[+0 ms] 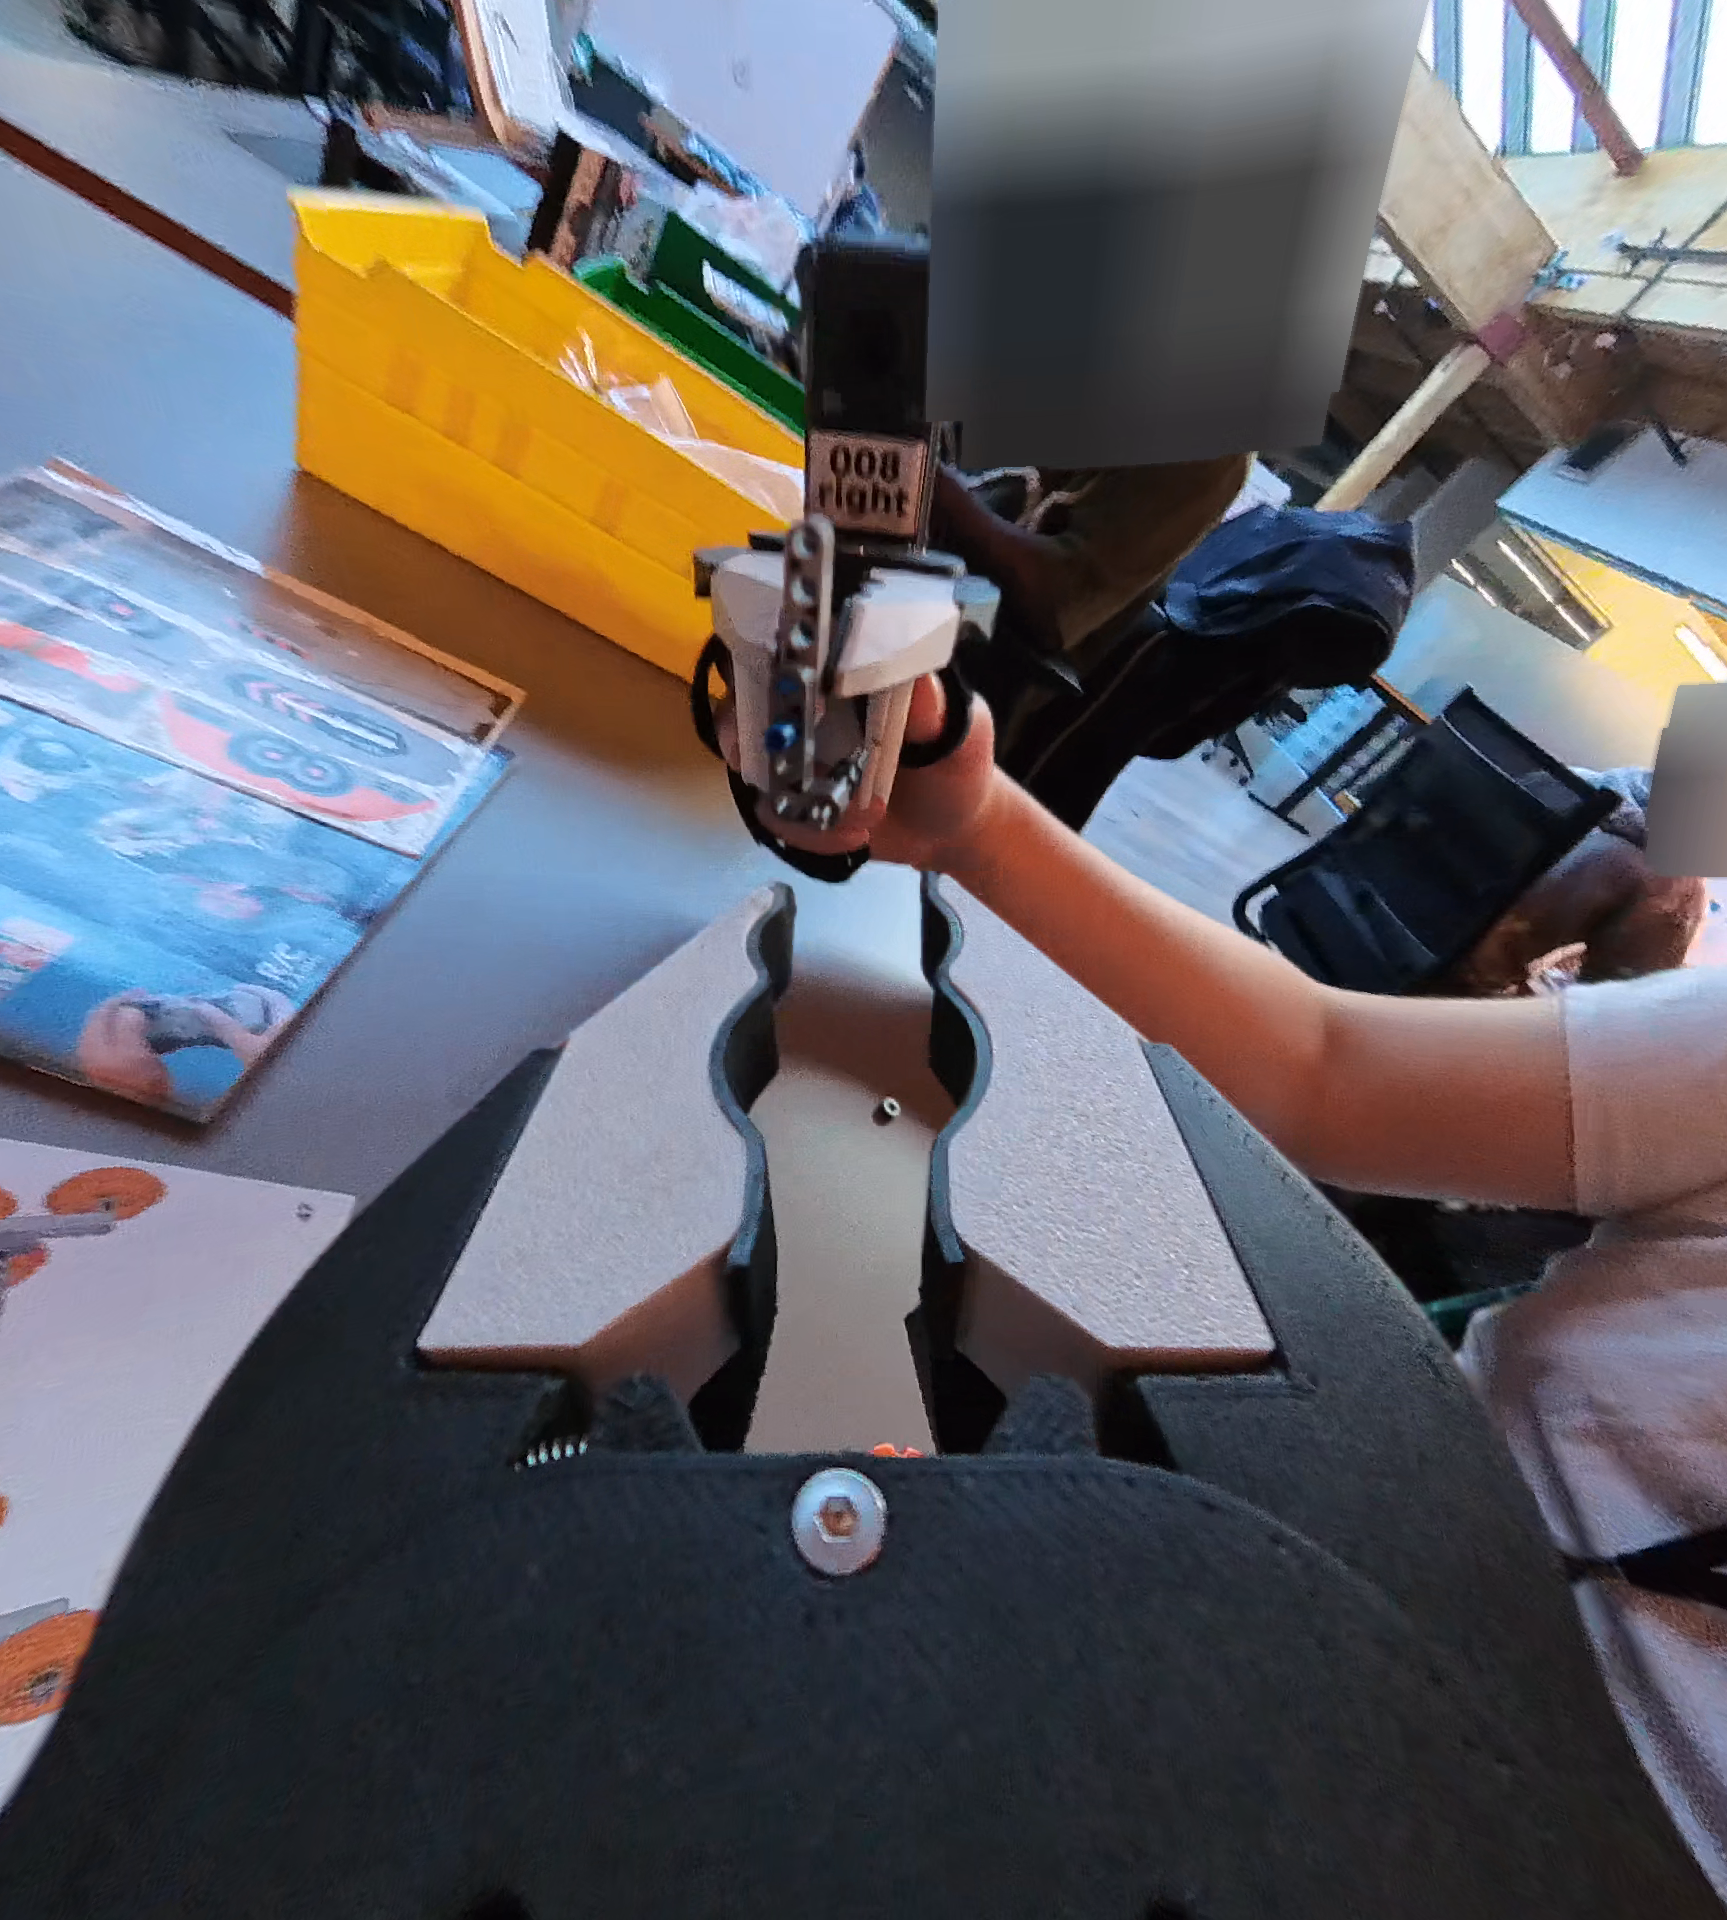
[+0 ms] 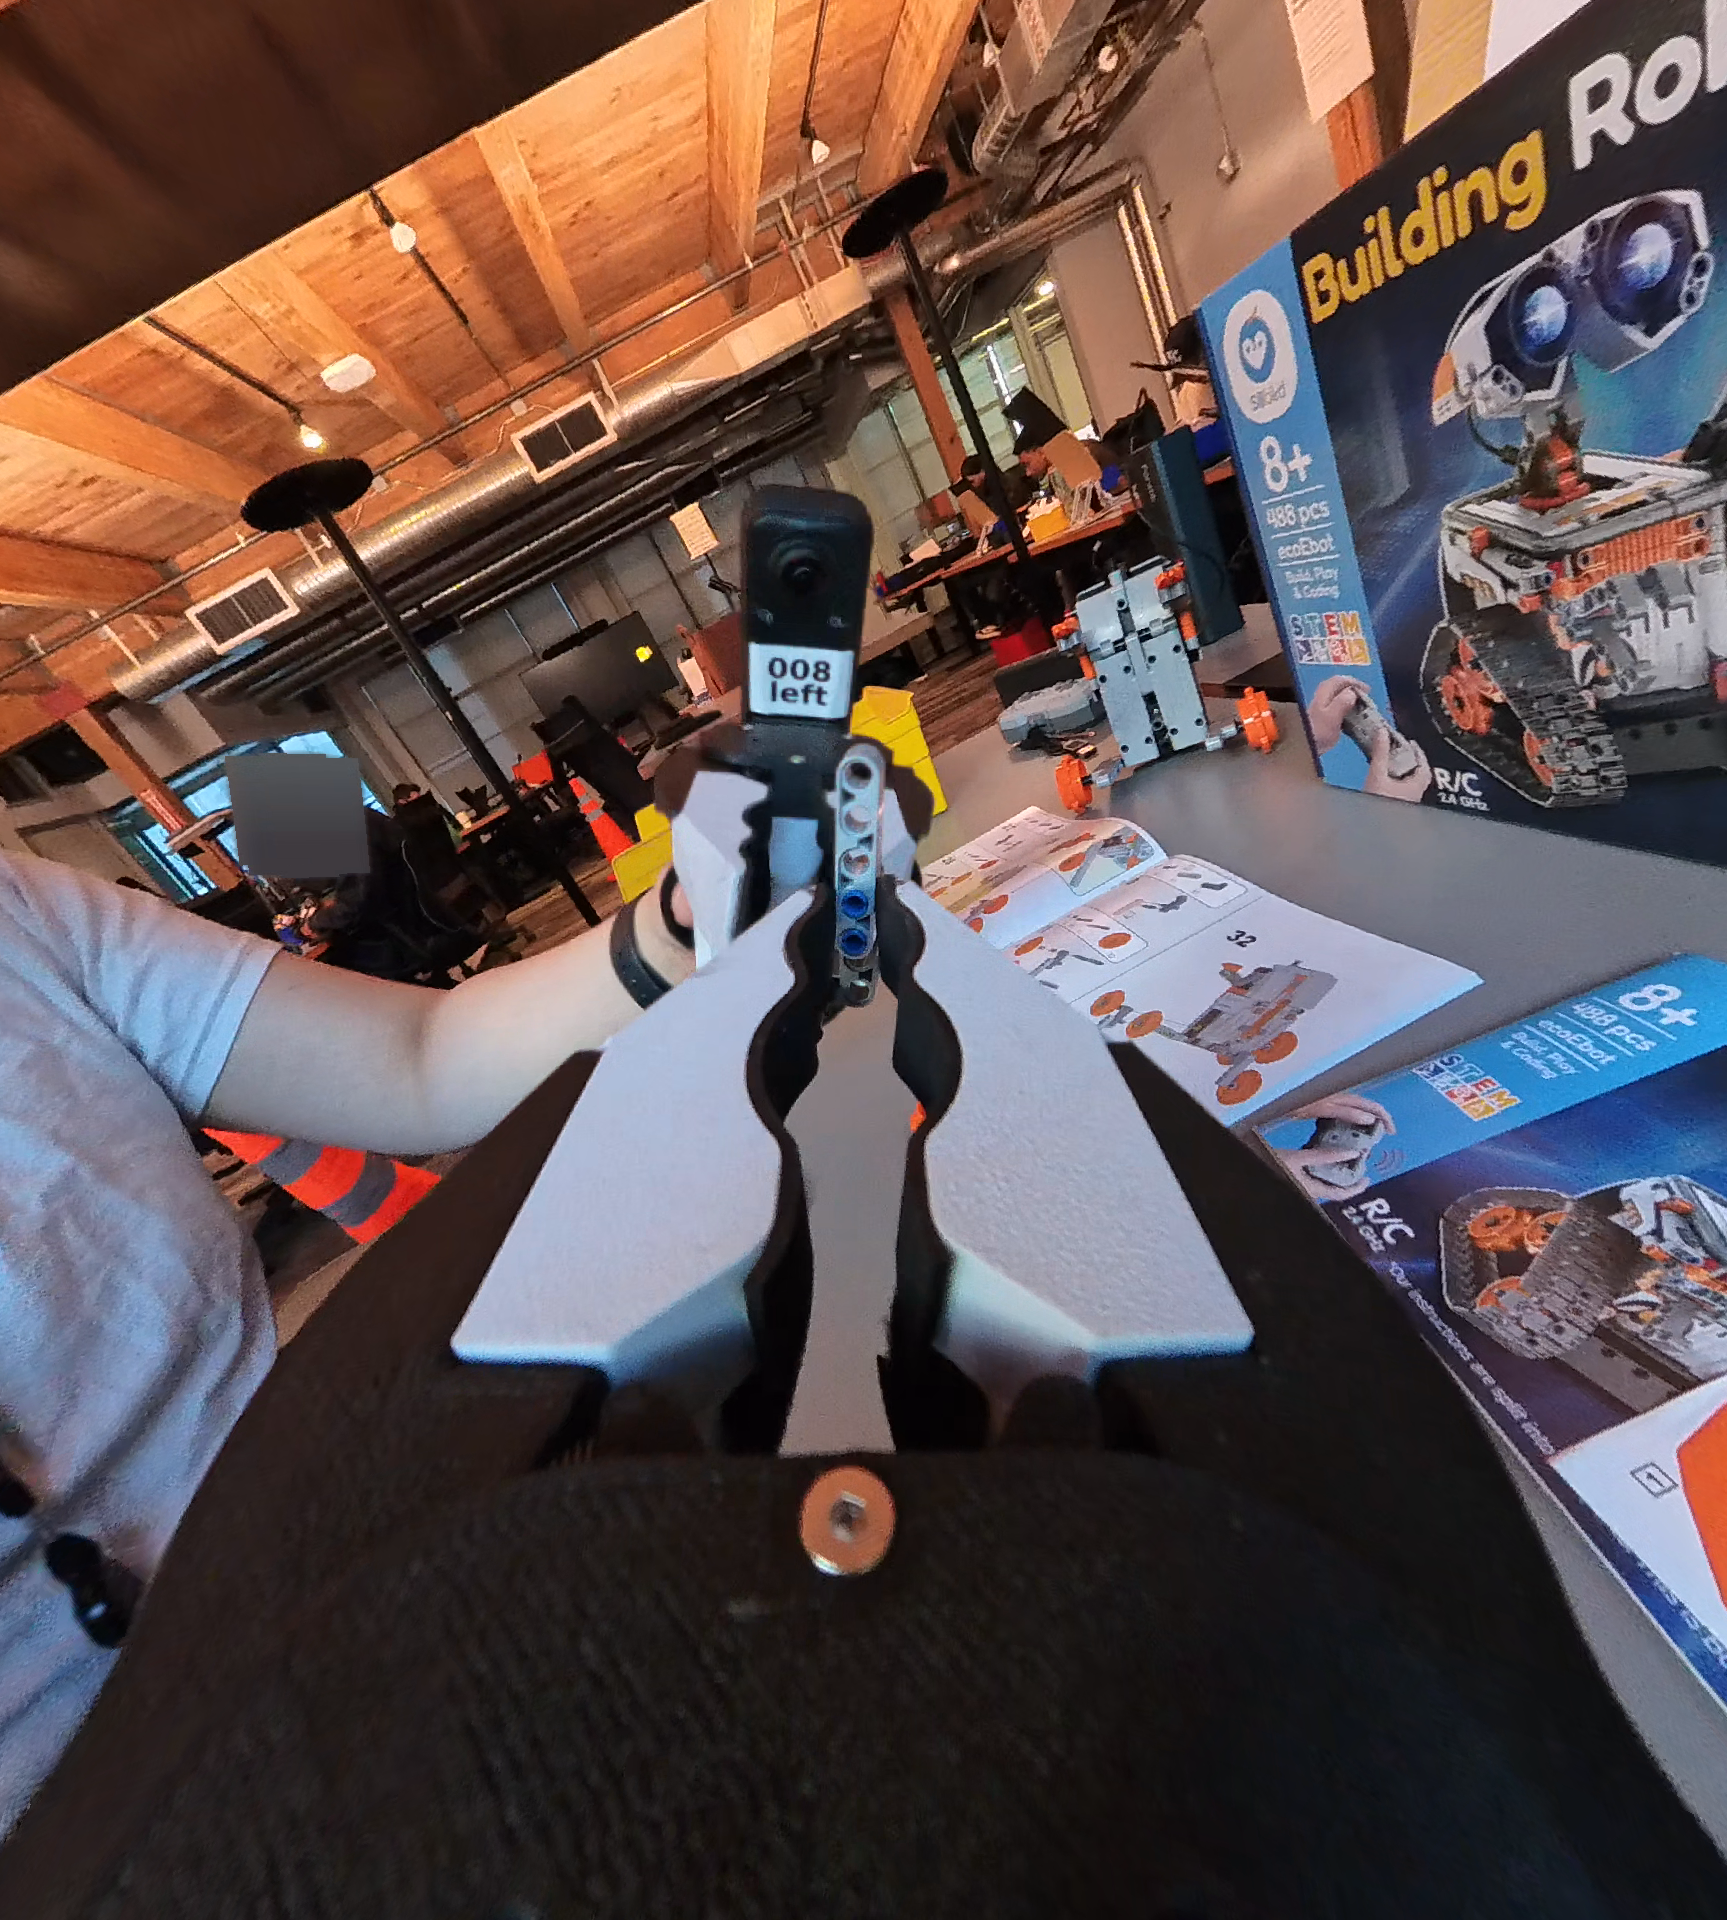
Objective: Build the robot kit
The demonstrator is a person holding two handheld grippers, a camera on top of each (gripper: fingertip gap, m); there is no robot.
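Grey holed beam (image 2: 857, 831) with blue pins sits pinched in my right gripper (image 2: 854, 940), raised above the table (image 2: 1461, 842). My left gripper (image 1: 857, 914) faces it, spread and empty. Printed box (image 2: 1565, 468), open booklet (image 2: 1202, 935) and both grippers' tags carry writing. A half-built model (image 2: 1145, 665), I think, stands behind.

Left gripper (image 1: 854, 914), jaws parted and empty, hovers above a grey table (image 1: 568, 831). At twelve o'clock, the right gripper (image 1: 817, 717) clamps a grey beam (image 1: 799, 665). Yellow bin (image 1: 485, 416) at eleven o'clock; booklets (image 1: 142, 769) at nine.
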